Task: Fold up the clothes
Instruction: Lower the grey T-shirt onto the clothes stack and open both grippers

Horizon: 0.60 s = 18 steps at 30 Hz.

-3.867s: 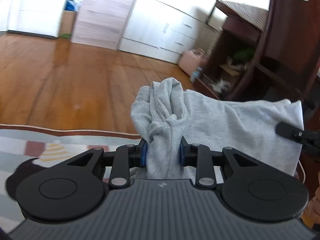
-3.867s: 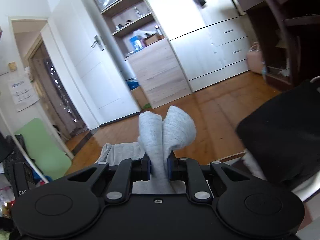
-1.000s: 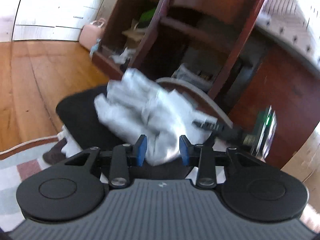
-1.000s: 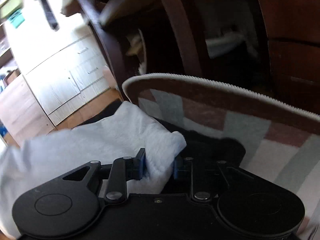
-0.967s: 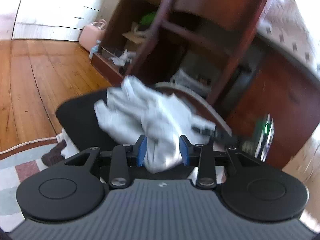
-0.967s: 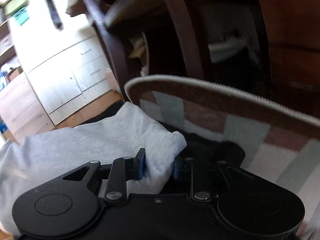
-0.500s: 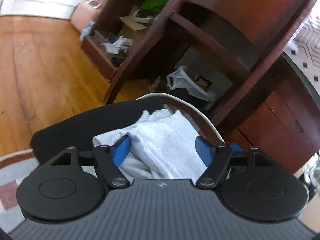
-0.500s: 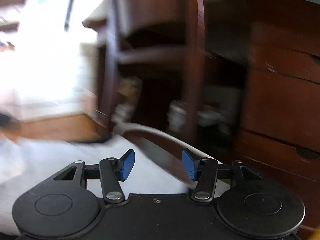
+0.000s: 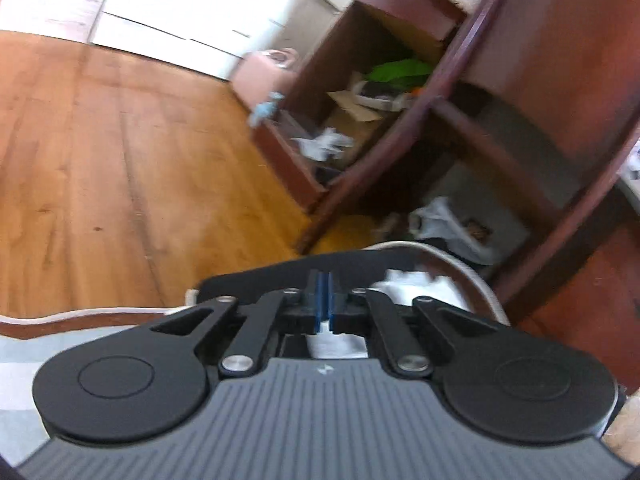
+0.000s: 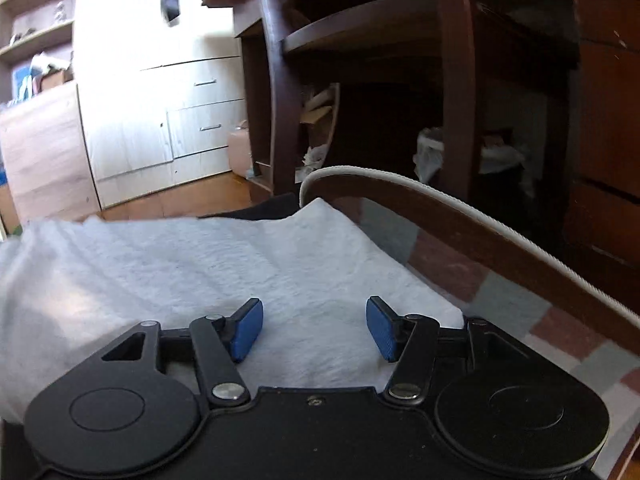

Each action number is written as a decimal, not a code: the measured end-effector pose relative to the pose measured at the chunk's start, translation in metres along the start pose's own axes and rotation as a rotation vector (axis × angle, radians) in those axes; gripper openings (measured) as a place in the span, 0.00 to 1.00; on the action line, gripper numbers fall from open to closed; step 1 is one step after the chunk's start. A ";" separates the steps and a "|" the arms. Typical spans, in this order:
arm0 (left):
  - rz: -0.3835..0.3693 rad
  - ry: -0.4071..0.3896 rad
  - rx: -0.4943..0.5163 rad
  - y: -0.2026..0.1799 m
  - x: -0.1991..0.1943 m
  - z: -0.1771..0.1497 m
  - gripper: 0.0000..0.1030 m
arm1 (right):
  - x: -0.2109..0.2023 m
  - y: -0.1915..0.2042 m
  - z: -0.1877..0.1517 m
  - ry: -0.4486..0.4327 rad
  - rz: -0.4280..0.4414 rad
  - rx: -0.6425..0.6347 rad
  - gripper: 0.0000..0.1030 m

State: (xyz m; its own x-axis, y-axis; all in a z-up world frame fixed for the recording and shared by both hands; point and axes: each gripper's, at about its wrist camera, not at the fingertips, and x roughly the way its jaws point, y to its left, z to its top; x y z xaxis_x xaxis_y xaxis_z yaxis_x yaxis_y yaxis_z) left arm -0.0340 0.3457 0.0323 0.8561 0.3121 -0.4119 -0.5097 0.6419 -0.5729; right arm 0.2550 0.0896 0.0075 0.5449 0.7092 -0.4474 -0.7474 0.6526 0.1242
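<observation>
rug (image 10: 500,280) checked, on wood floor (image 9: 100,152) | grey garment (image 10: 208,264) flat | left gripper (image 9: 323,300) closed, empty | right gripper (image 10: 315,330) spread wide, empty

home bedroom, white drawers (image 10: 192,120), wood floor (image 9: 100,160), rug (image 10: 560,320)

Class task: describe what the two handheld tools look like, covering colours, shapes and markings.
The left tool has a grey ribbed body with a small white logo, black round housings and linkages, silver pivots and blue fingertip pads. The right tool looks alike, but its body is smooth black.
</observation>
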 end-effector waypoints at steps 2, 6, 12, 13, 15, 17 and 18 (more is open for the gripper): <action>-0.030 0.005 0.044 -0.015 -0.007 0.000 0.05 | -0.018 0.014 -0.001 -0.035 0.115 0.021 0.59; -0.137 0.041 0.118 -0.041 0.001 -0.006 0.23 | -0.045 0.063 -0.011 -0.069 0.241 -0.124 0.59; 0.006 0.124 0.239 -0.050 0.026 -0.037 0.28 | -0.066 0.102 -0.038 -0.118 0.164 -0.327 0.58; 0.032 0.133 0.219 -0.044 0.031 -0.041 0.27 | -0.064 0.100 -0.039 -0.114 0.172 -0.335 0.58; 0.047 0.126 0.168 -0.032 0.035 -0.048 0.27 | -0.062 0.092 -0.040 -0.088 0.214 -0.329 0.58; 0.048 0.107 0.126 -0.026 0.032 -0.050 0.27 | -0.065 0.090 -0.040 -0.069 0.205 -0.308 0.58; 0.057 0.100 0.121 -0.025 0.031 -0.050 0.27 | -0.067 0.090 -0.040 -0.060 0.198 -0.297 0.58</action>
State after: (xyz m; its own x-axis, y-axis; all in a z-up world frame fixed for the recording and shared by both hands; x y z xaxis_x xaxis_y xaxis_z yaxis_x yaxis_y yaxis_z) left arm 0.0009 0.3036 -0.0014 0.8104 0.2831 -0.5129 -0.5377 0.7069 -0.4595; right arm 0.1362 0.0903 0.0131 0.3933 0.8343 -0.3863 -0.9137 0.4015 -0.0631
